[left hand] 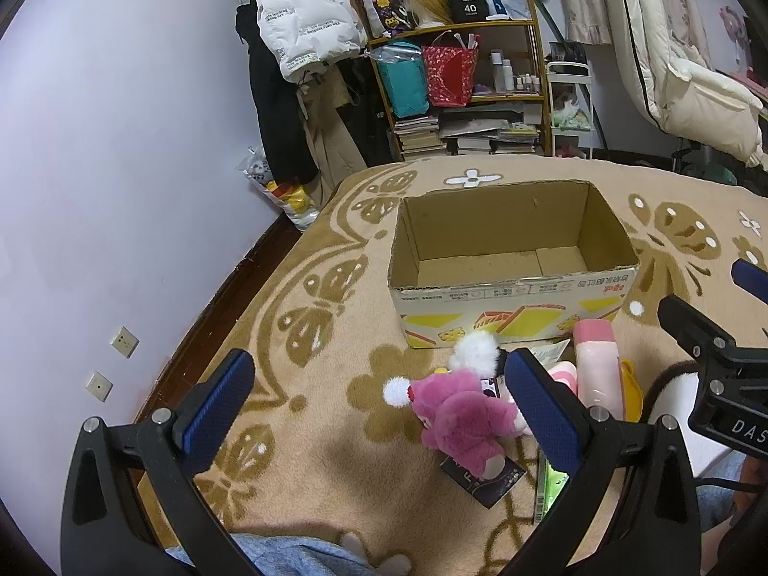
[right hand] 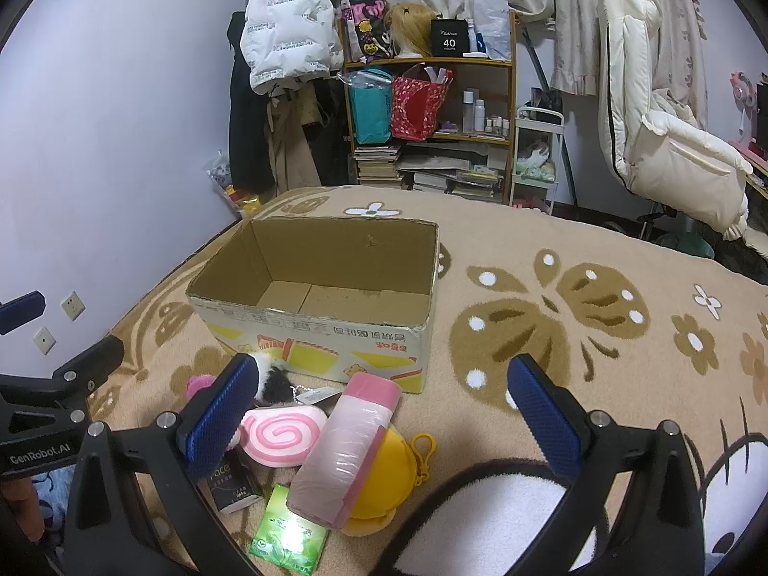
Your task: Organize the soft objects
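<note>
Plush toys [left hand: 461, 413] lie beside the empty cardboard box [left hand: 509, 309].

You see a shelf [right hand: 432, 65] of books | white puffer jacket [left hand: 307, 14] hanging (left) | wall sockets [left hand: 125, 342] | cream chair [right hand: 672, 144]

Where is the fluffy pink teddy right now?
In the left wrist view, the pink teddy lies on the blanket just before the cardboard box, beside the left gripper's right finger.
</note>
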Motion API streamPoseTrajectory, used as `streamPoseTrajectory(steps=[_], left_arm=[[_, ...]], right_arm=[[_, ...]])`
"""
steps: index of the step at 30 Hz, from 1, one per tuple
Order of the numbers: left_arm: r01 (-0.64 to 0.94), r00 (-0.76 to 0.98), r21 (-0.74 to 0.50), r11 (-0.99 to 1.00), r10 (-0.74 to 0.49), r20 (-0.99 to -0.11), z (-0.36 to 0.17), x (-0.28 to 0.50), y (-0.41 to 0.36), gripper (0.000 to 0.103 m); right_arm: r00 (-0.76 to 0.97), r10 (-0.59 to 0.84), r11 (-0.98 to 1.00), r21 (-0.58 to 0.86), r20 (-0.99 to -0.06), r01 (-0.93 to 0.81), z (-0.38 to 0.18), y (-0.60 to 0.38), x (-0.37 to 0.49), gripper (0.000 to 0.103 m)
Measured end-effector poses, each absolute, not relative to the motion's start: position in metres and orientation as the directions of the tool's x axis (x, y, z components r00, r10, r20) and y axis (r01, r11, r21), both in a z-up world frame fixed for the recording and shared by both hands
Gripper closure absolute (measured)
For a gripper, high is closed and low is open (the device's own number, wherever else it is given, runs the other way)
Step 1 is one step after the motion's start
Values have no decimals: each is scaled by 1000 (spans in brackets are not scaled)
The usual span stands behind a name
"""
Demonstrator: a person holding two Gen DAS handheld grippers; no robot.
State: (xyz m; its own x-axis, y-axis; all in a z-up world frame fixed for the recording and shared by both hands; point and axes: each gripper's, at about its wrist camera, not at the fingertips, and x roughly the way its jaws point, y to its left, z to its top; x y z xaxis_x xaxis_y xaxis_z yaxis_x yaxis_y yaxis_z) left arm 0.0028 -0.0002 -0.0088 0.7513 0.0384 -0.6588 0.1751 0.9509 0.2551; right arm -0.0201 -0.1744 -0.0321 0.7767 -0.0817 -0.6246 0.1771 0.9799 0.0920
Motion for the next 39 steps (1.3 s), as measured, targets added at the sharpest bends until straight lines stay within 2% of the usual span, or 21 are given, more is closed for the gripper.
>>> streamPoseTrajectory(steps=[39], left_arm=[[185, 745, 264, 947, 40, -666, -14, 1, 0, 0]], right_arm=[[774, -84, 981, 86, -628, 176, -35, -171, -19, 0]])
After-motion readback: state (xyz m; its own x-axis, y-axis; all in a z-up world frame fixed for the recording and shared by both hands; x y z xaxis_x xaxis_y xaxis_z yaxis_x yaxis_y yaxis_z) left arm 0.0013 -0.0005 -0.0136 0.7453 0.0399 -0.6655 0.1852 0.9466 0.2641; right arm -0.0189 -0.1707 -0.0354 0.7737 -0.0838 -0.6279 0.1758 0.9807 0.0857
